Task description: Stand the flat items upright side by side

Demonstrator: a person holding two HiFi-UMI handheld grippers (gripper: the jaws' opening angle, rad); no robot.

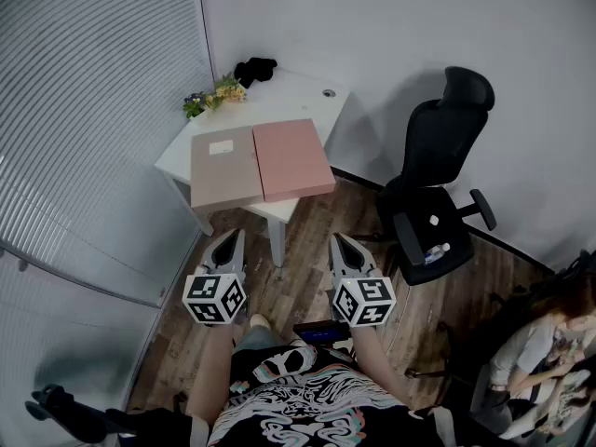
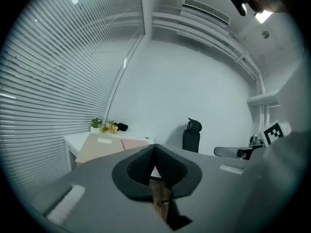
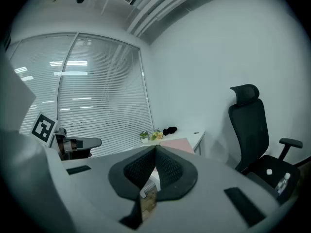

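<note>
Head view: beige flat item (image 1: 223, 168) and pink flat item (image 1: 291, 158) lie edge to edge on the table (image 1: 289, 96), overhanging its near edge. Wooden floor (image 1: 284, 291) lies between the table and the left tongs (image 1: 228, 240) and right tongs (image 1: 346, 247).

Left gripper view: the left tongs are closed and empty.

Right gripper view: the right tongs are closed and empty, with an office chair (image 3: 250, 130) to the right.

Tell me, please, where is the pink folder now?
In the head view the pink folder lies flat on the white table, at the right of the beige folder, close beside it.
</note>
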